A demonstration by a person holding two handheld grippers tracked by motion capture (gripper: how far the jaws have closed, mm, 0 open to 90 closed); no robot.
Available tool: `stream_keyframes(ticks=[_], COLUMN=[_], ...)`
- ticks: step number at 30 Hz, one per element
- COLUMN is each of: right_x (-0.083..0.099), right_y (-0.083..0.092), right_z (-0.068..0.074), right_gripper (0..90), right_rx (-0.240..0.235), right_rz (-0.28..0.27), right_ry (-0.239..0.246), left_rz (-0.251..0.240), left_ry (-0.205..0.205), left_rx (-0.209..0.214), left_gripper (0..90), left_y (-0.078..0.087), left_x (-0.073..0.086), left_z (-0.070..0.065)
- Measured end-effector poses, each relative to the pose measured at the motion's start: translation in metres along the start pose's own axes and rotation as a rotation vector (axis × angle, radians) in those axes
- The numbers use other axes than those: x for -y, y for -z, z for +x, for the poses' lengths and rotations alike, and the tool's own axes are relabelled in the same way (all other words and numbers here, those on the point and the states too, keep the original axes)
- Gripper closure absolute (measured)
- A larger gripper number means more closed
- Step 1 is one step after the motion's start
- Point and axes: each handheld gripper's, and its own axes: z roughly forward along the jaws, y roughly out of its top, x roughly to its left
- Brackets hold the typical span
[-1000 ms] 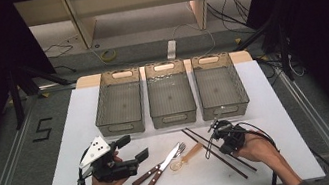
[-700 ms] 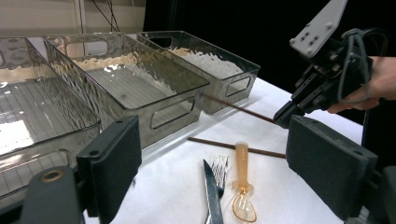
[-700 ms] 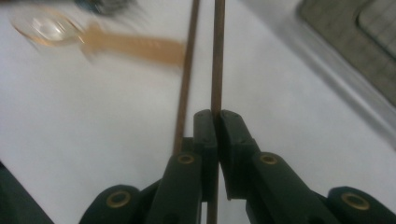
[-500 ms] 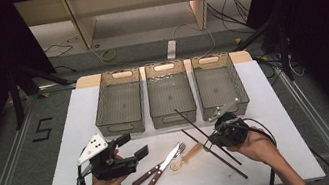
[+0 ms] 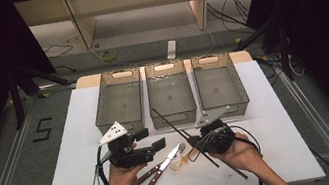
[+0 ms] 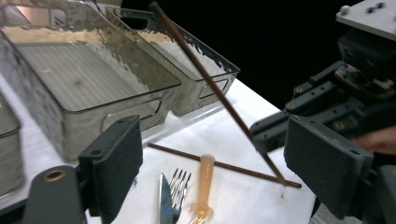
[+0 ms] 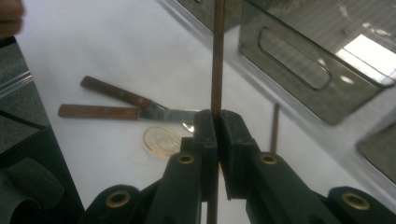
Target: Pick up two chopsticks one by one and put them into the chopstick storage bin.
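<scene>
The white rectangular table [image 5: 278, 119] spans the centre of the high view. Along its upper edge I see three clear ribbed plastic bins: the left bin [image 5: 119, 101], the middle bin [image 5: 170, 93] and the right bin [image 5: 220, 83], side by side and all apparently empty.

In the lower centre, my left gripper [image 5: 157, 147] hangs level above the table with its jaws spread wide and nothing between them; in the left gripper view its pads [image 6: 114, 163] frame the cutlery below. To its right, my right gripper [image 5: 196, 144] is clamped tight on one thin dark brown wooden chopstick [image 5: 173, 126], which slants toward the upper left of the frame, its far end over the front wall of the middle bin and its near end low toward the table. In the right gripper view the stick [image 7: 217, 56] runs straight up from the closed jaws.

The second dark chopstick [image 6: 224, 164] lies flat on the table. Between the grippers lie a wooden-handled knife [image 5: 158, 172], a wooden-handled fork [image 5: 159, 164] and a small translucent amber plastic spoon [image 5: 179, 163].

I judge the step in hand to be carrying the gripped chopstick to a bin. The next move calls for levelling the stick over the chosen bin, then opening the jaws.
</scene>
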Motion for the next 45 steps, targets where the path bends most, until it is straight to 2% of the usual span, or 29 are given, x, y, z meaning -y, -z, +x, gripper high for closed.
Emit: stream_keyframes(ticks=[3,7,13,14,15,16,17,18,25,28,30,36,40,43,44,45], right_x=[-0.001,-0.002,-0.005,-0.006,-0.006,-0.007,-0.007,-0.007,-0.008,-0.008,-0.008,-0.008,-0.008,-0.008,-0.007,-0.007], right_y=[-0.003,-0.006,-0.008,-0.008,-0.008,-0.009,-0.009,-0.009,-0.011,-0.012,-0.012,-0.012,-0.012,-0.012,-0.01,-0.008], right_z=[0.003,0.007,0.012,0.014,0.014,0.015,0.015,0.015,0.016,0.017,0.017,0.018,0.018,0.018,0.017,0.016], right_gripper=[86.0,86.0,86.0,86.0,86.0,86.0,86.0,86.0,86.0,85.9,85.9,85.9,85.9,85.2,82.7,76.4], right_rx=[0.001,-0.001,0.002,0.008,0.008,0.008,0.008,0.01,0.014,0.019,0.021,0.017,0.015,0.006,-0.004,-0.011], right_rz=[-0.006,-0.029,-0.061,-0.07,-0.07,-0.072,-0.072,-0.075,-0.083,-0.086,-0.086,-0.101,-0.105,-0.114,-0.12,-0.132], right_ry=[0.009,0.025,0.032,0.035,0.035,0.037,0.037,0.038,0.04,0.04,0.041,0.043,0.042,0.042,0.04,0.037], left_rz=[0.007,0.017,0.041,0.042,0.045,0.047,0.052,0.055,0.061,0.048,0.047,0.054,0.048,0.05,0.051,0.052], left_ry=[0.052,0.101,0.132,0.142,0.15,0.157,0.164,0.175,0.204,0.222,0.223,0.221,0.235,0.212,0.208,0.194], left_rx=[0.021,0.035,0.051,0.06,0.07,0.079,0.085,0.103,0.141,0.172,0.176,0.186,0.214,0.215,0.211,0.2], left_gripper=[20.9,24.6,32.0,37.5,37.5,43.5,43.5,47.7,55.6,63.0,65.2,79.5,83.6,84.7,84.9,85.0], left_y=[-0.01,-0.019,-0.03,-0.032,-0.033,-0.034,-0.035,-0.036,-0.04,-0.04,-0.04,-0.04,-0.039,-0.038,-0.037,-0.036], left_x=[-0.002,-0.003,-0.003,-0.003,-0.003,-0.003,-0.003,-0.003,0.0,0.0,0.0,0.0,-0.001,-0.003,-0.004,-0.005], left_z=[0.004,0.008,0.009,0.009,0.01,0.01,0.01,0.011,0.014,0.014,0.014,0.014,0.013,0.011,0.011,0.011])
